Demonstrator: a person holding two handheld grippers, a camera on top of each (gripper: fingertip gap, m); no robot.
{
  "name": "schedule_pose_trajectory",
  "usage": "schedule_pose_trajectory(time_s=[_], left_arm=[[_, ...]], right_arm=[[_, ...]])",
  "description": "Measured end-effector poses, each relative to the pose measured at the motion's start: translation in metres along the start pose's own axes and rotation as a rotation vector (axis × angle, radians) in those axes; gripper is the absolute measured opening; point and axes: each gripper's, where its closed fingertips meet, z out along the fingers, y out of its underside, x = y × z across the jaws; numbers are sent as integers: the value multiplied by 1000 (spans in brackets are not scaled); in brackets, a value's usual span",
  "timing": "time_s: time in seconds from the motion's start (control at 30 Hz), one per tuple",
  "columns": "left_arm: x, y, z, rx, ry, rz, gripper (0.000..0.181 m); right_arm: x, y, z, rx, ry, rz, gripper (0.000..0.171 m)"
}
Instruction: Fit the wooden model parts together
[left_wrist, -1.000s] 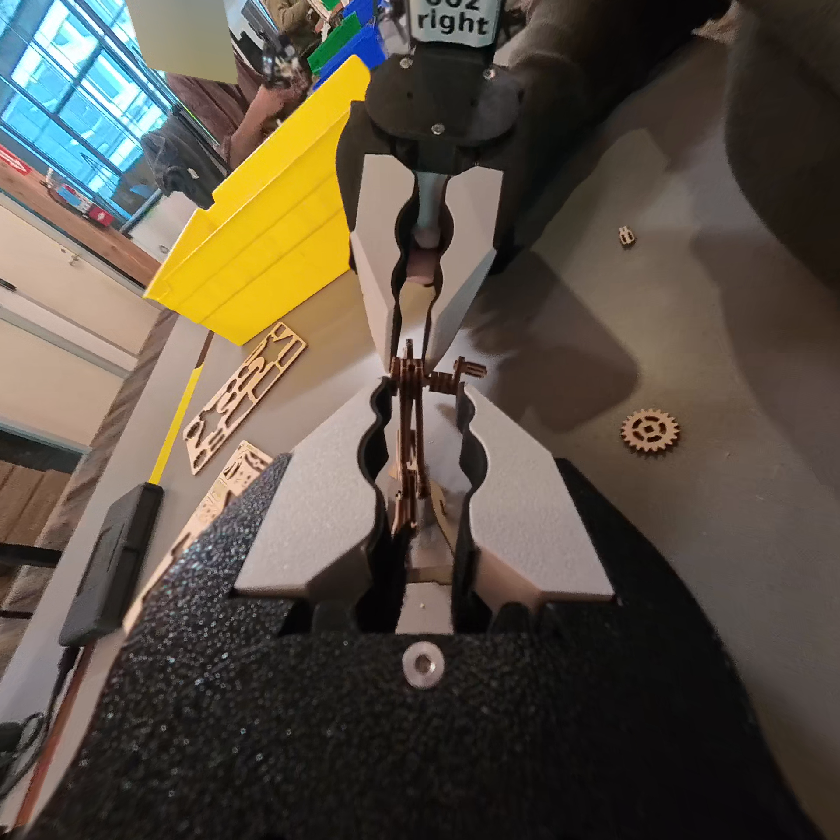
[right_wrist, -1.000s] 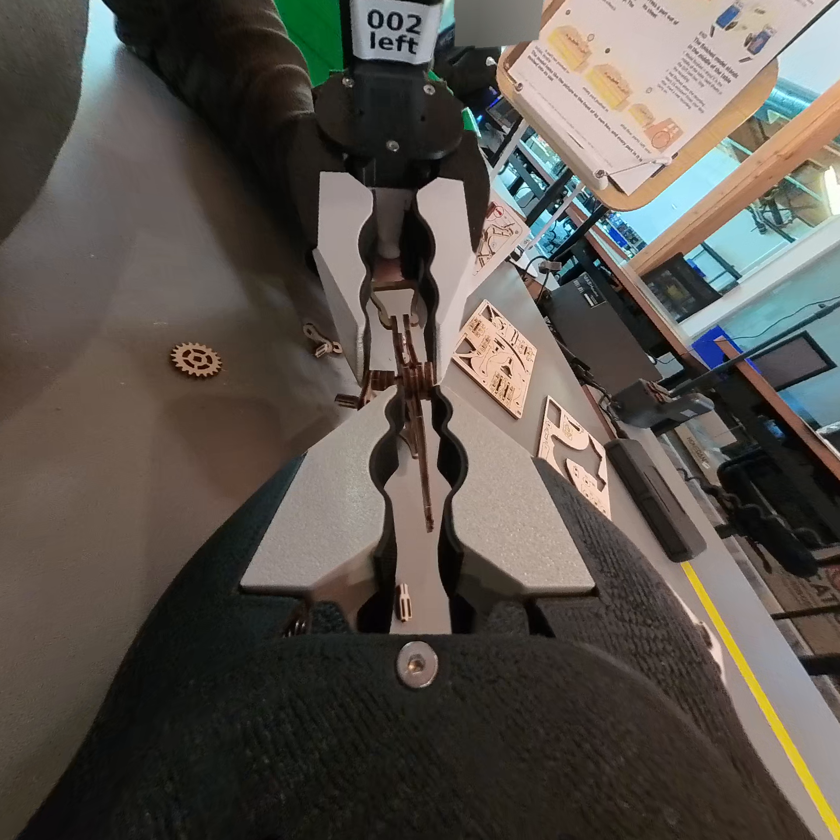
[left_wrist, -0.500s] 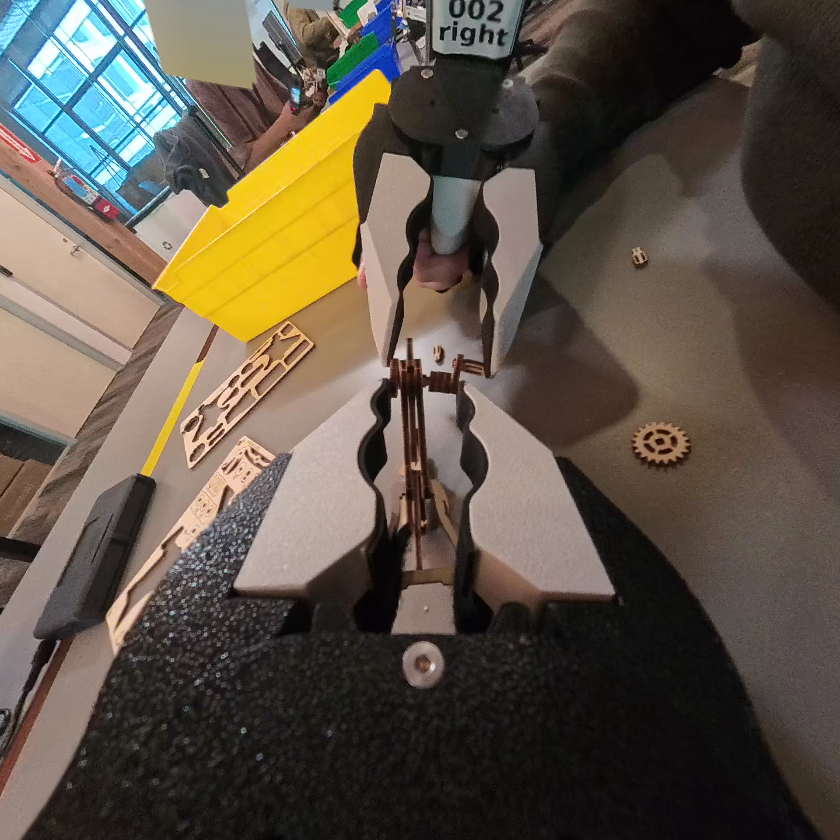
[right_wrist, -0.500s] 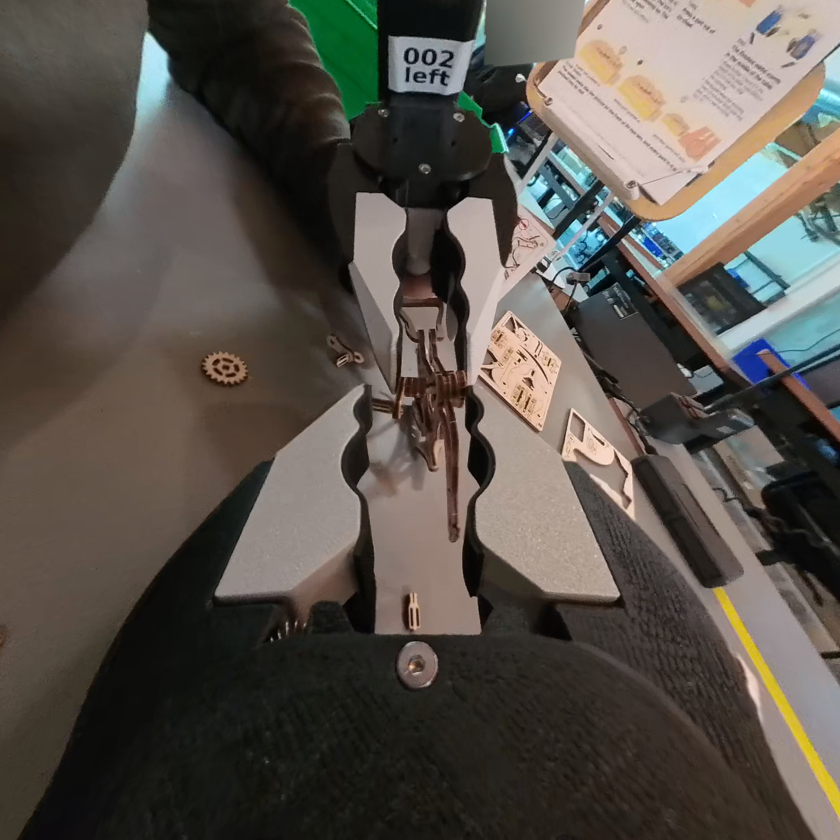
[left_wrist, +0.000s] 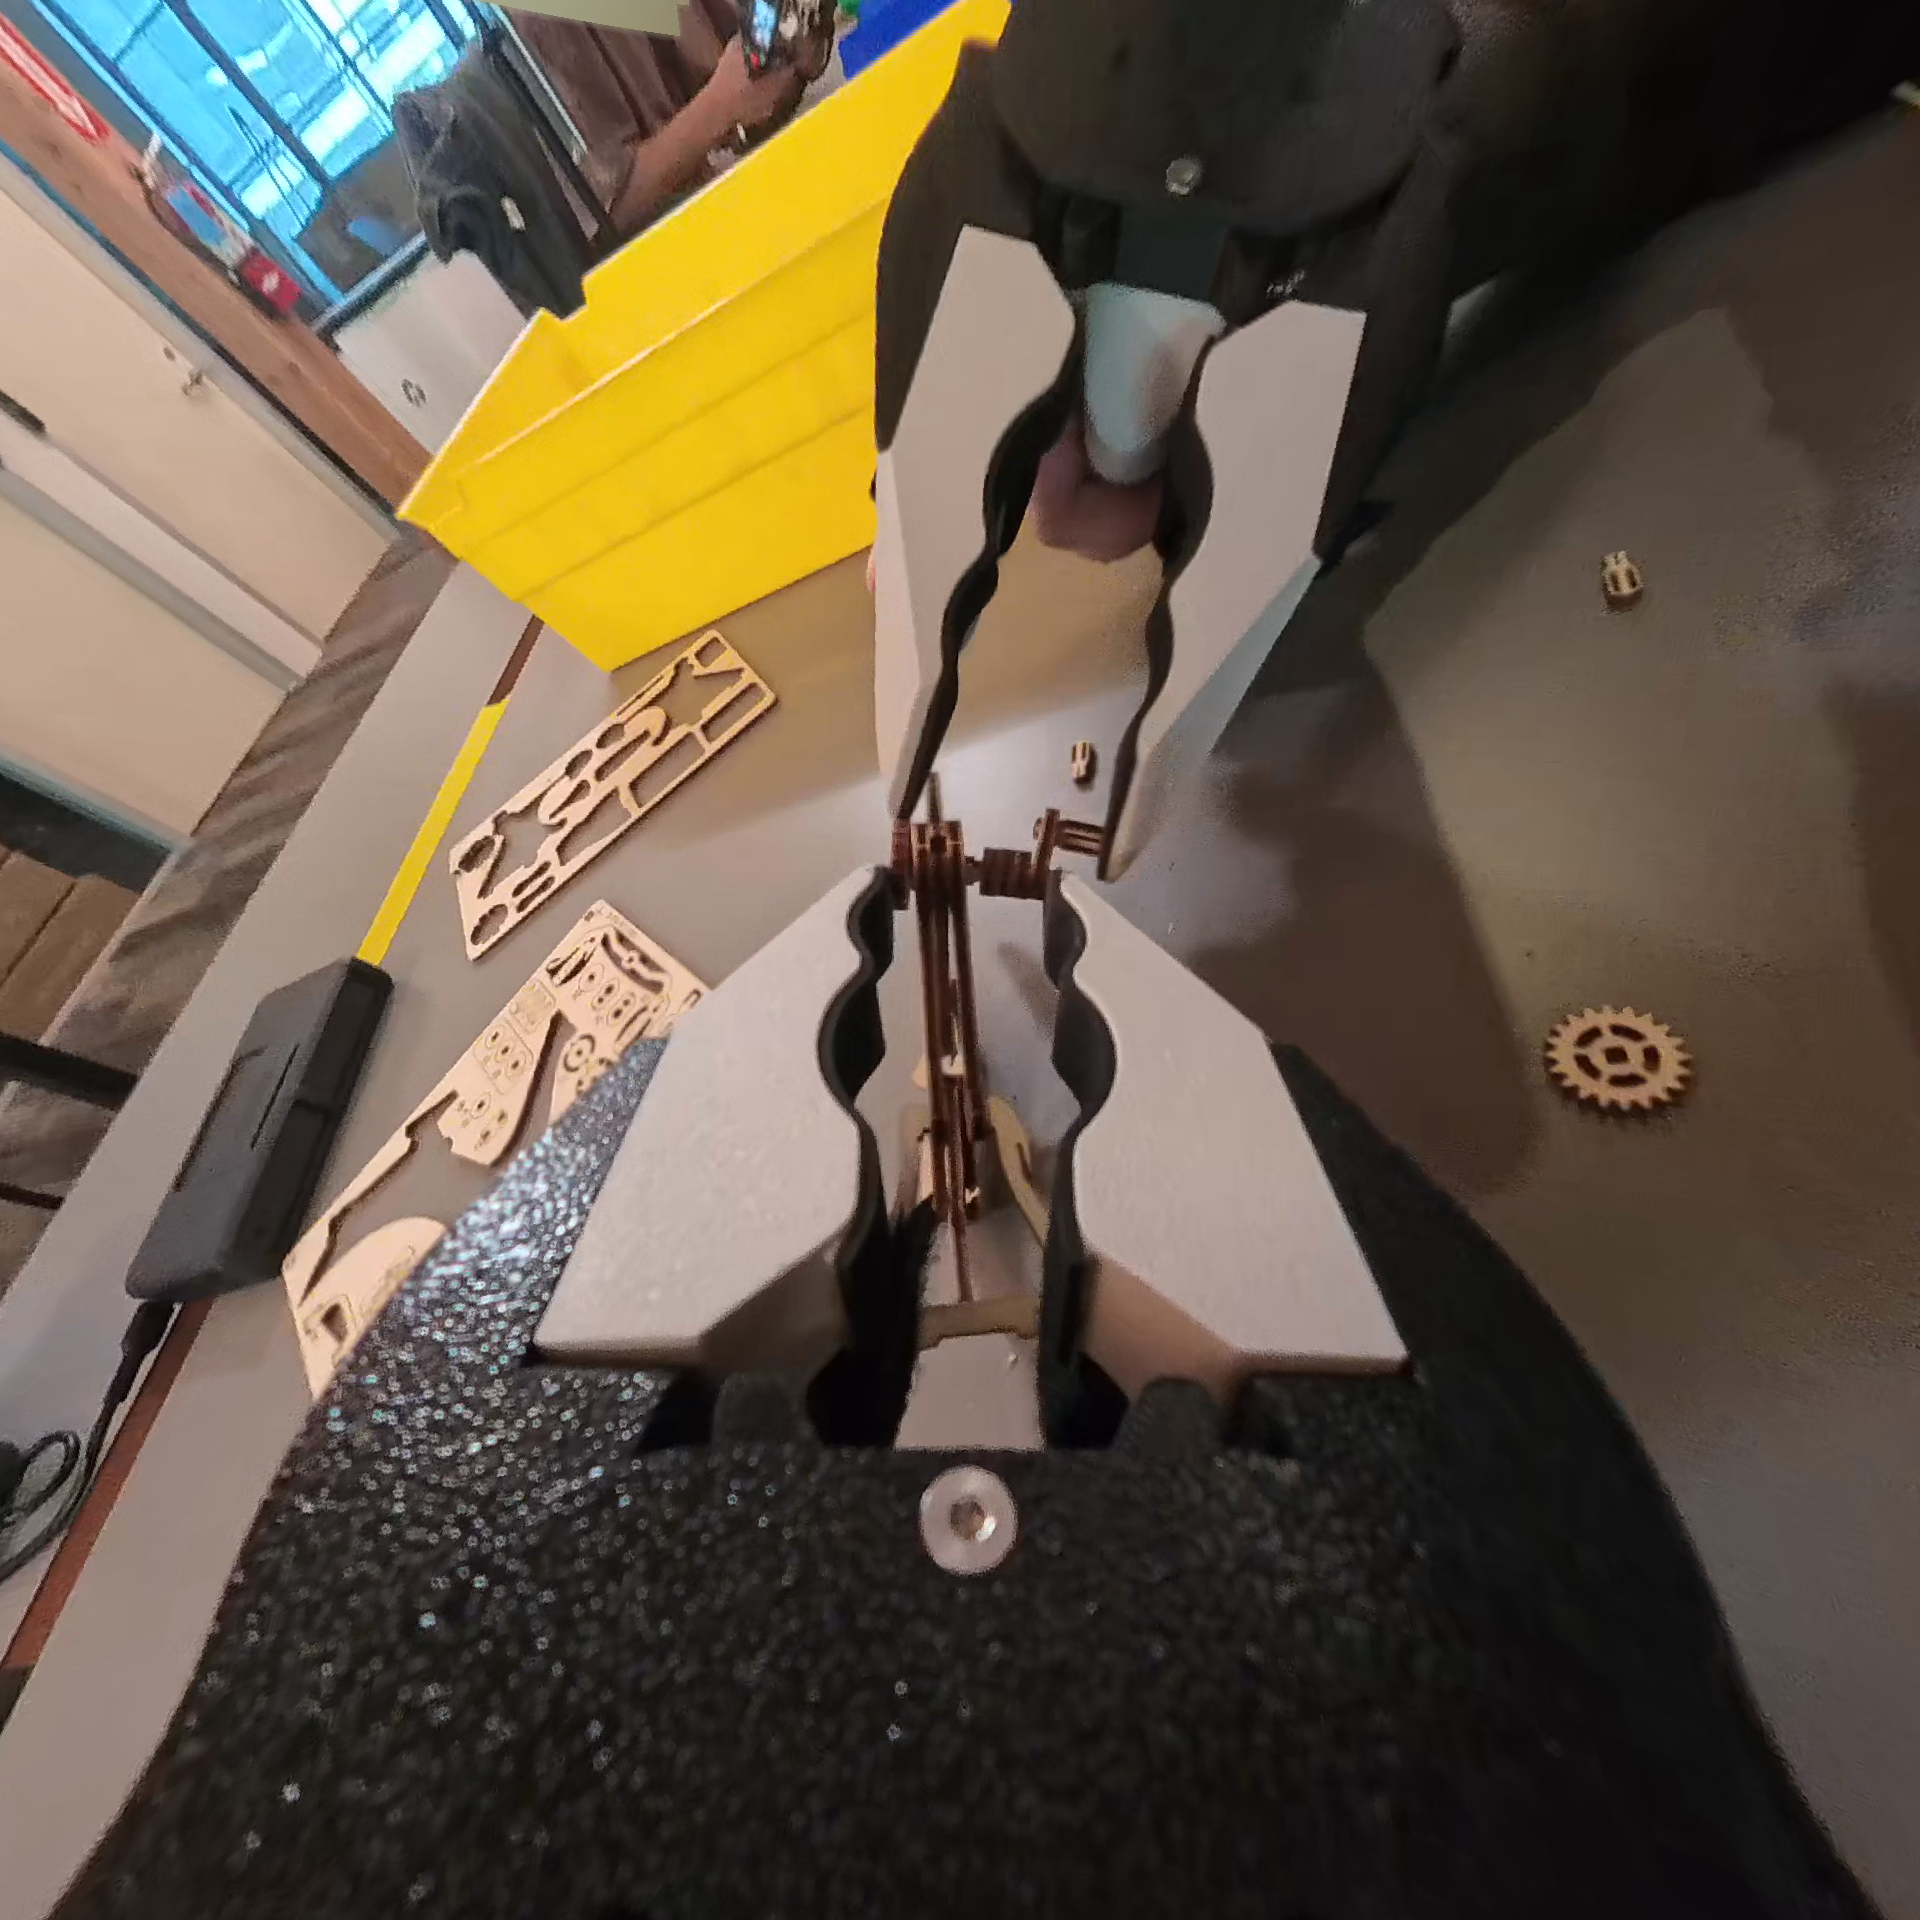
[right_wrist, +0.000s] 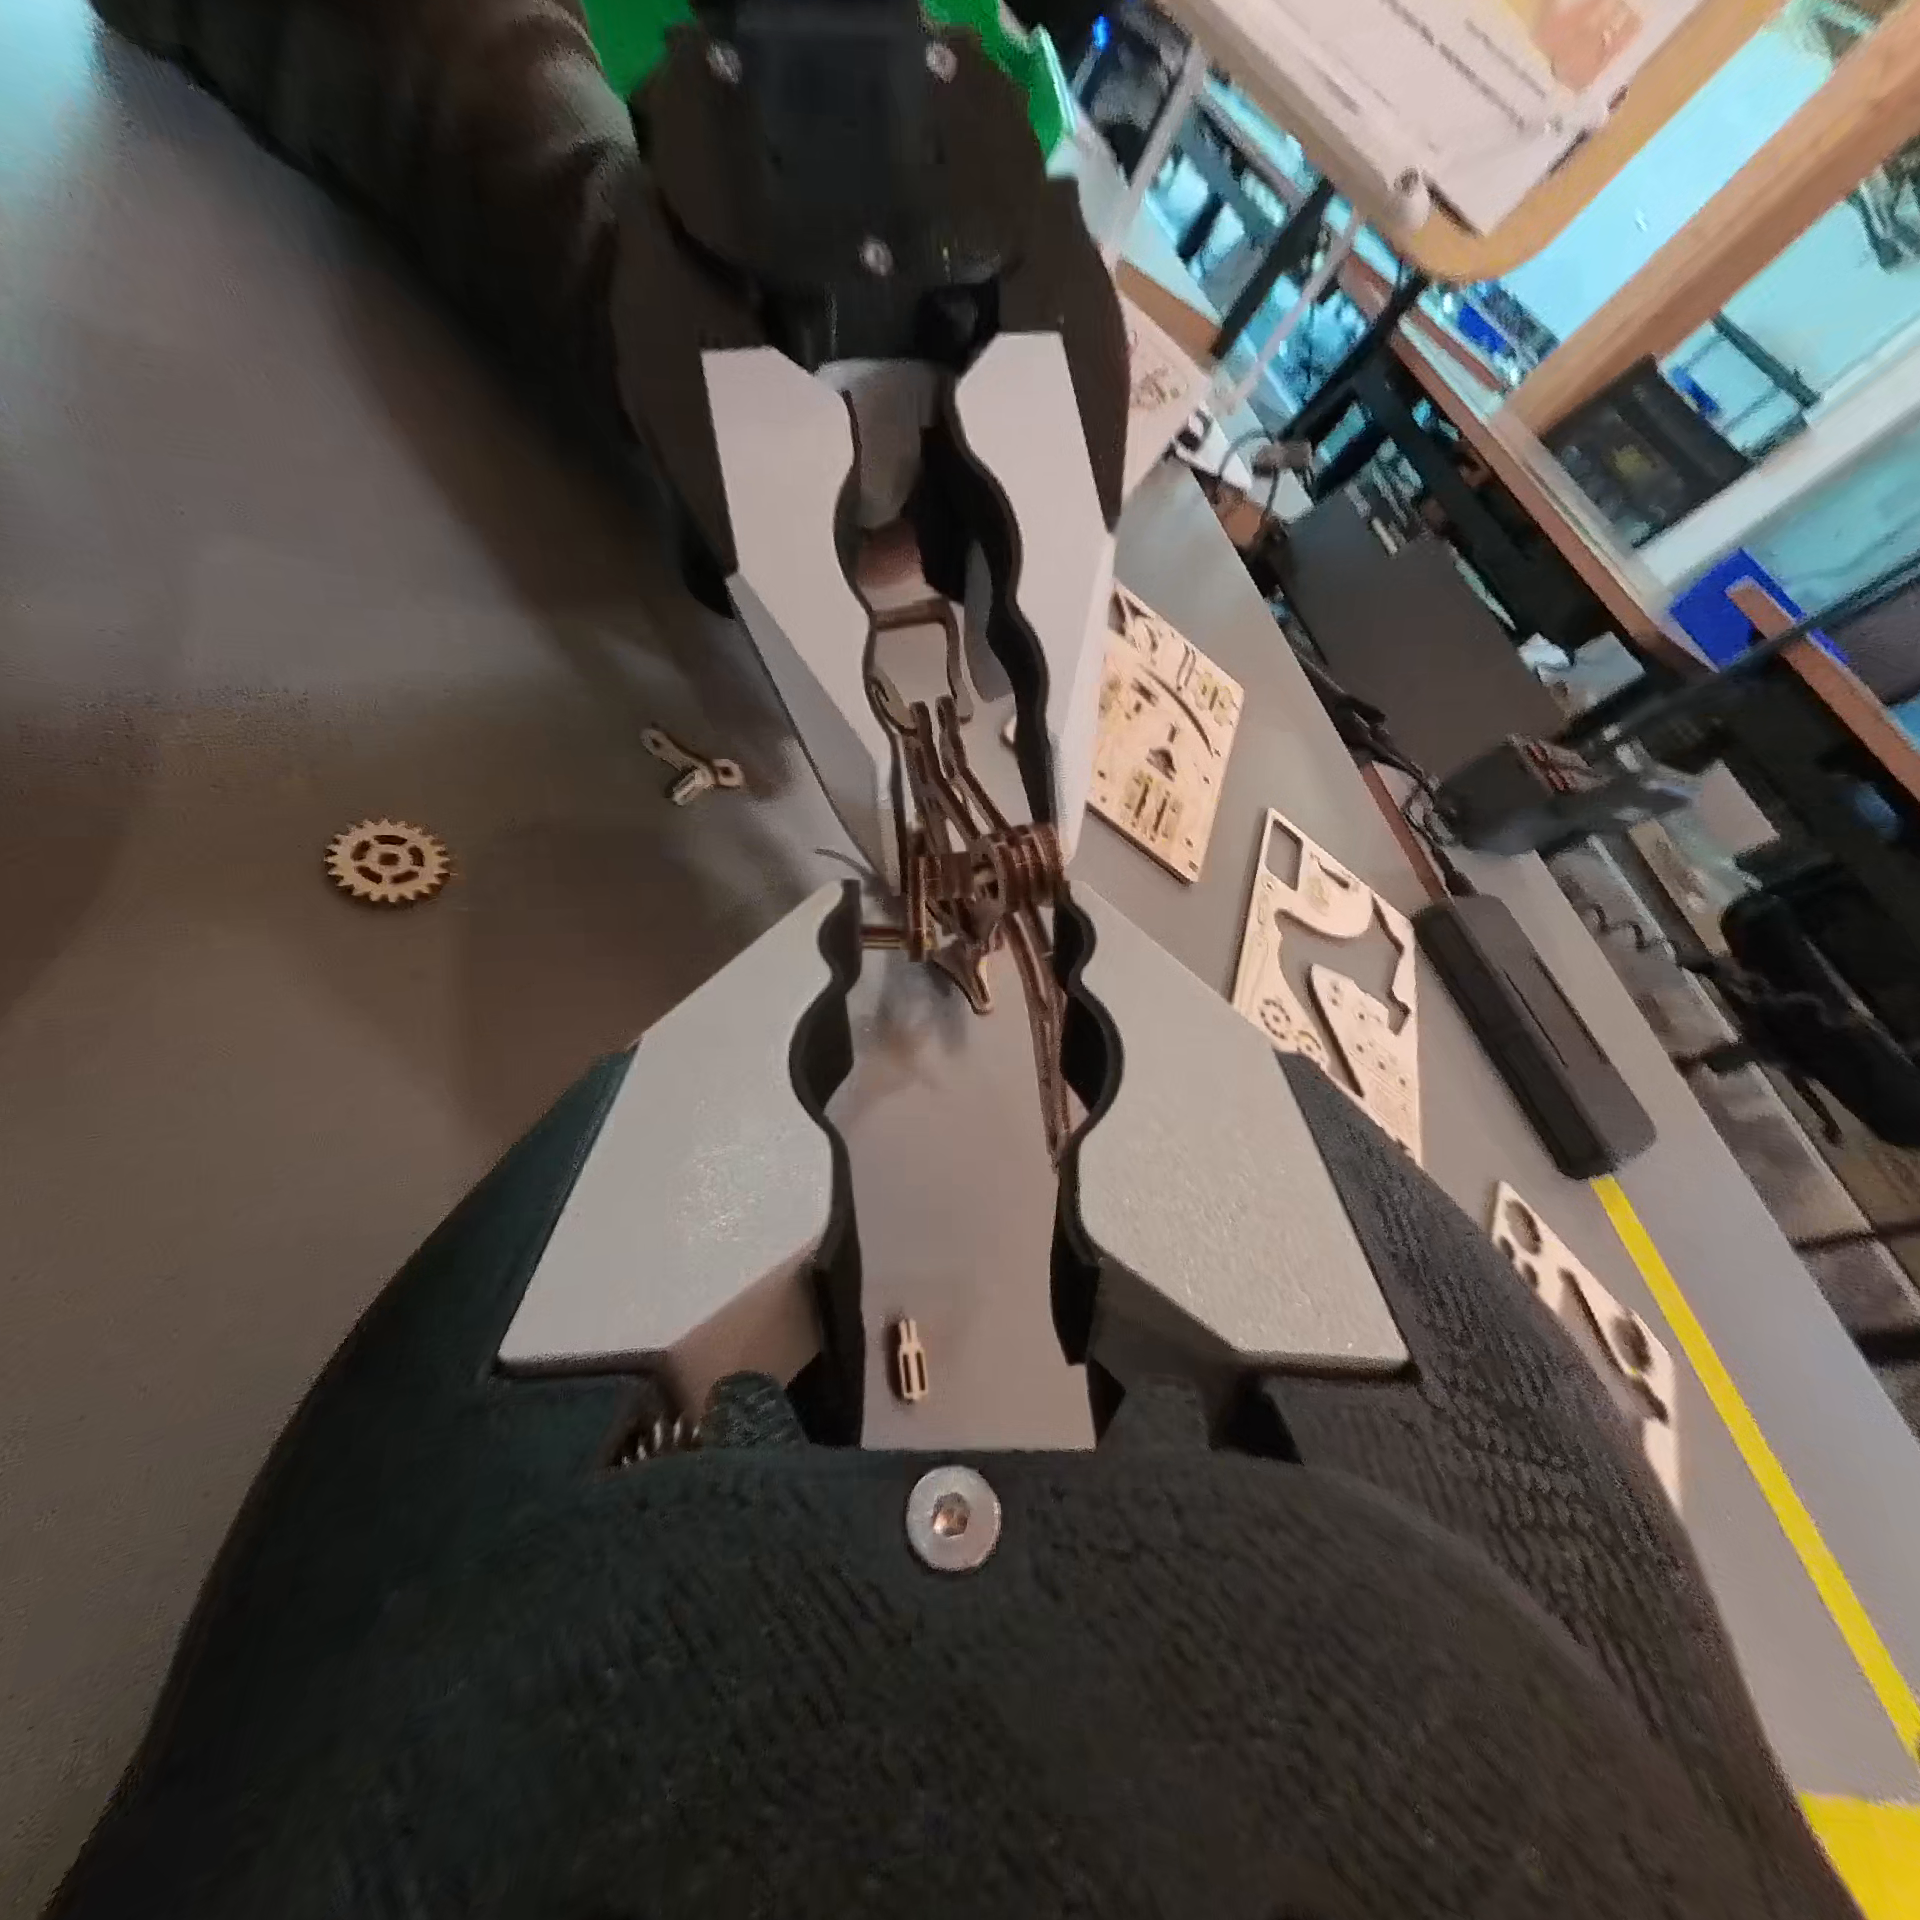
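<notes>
Left gripper (left_wrist: 971, 894) clamps the dark laser-cut wooden model assembly (left_wrist: 951, 997); right gripper (right_wrist: 961, 914) spread apart around its tip; loose wooden cogwheel (left_wrist: 1617, 1060) beside remains unfitted.

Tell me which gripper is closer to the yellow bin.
Right. The right gripper sits just beside the yellow bin. The left gripper is farther back from it, its fingers around the wooden model, tips facing the right one's.

left gripper (left_wrist: 977, 883): grey wavy-edged jaws | black textured body | silver screw
</notes>
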Motion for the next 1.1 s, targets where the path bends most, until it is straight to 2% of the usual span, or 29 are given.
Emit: schedule_pose_trajectory(time_s=[0.2,0.27,0.37,0.6,0.67,1.1], left_arm=[[0,2,2,-56,49,-12,27],[3,2,3,-64,68,5,21],[3,4,2,-80,68,31,25],[5,5,0,-86,95,56,27],[6,7,0,-94,96,68,27],[8,10,0,-93,94,121,27]], right_arm=[[7,-1,0,-79,2,23,38],[6,2,1,-114,-15,14,39],[3,3,3,-137,-26,-21,30],[1,3,6,-145,-48,-27,33],[-2,3,7,-149,-56,-47,29],[-4,5,10,-164,-50,-111,27]])
